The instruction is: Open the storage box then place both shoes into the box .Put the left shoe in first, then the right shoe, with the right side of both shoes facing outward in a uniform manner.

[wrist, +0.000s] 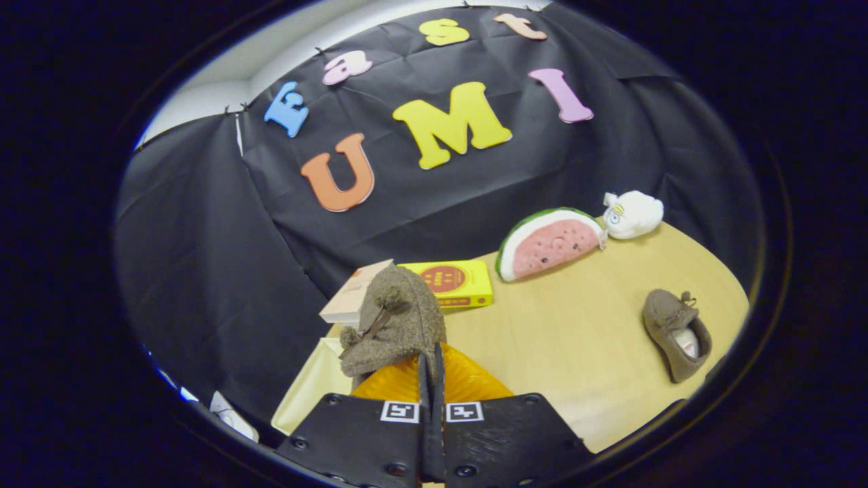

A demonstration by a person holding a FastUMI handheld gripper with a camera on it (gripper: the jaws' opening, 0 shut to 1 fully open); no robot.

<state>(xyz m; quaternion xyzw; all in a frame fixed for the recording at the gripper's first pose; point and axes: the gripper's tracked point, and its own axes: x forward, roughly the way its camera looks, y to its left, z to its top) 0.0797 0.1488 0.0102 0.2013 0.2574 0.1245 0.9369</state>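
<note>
- One brown fuzzy shoe (397,318) is up off the tabletop (576,339), pinched at its edge by the fingers (431,379), which are squeezed nearly together on it.
- Right under that shoe there's an orange ribbed thing (461,383), and beside it a pale yellow flap (308,393) at the tabletop's near left edge. Could be the storage box, can't really tell.
- The other brown shoe (677,333) lies on the tabletop, well off to the right near the right edge, opening up with a white lining showing.
- Just beyond the held shoe: a yellow book (451,283) lying flat, with another pale book (349,298) touching its left side.
- Along the far edge sits a watermelon-slice plush (549,244), and a little white plush (632,214) right beside it.
</note>
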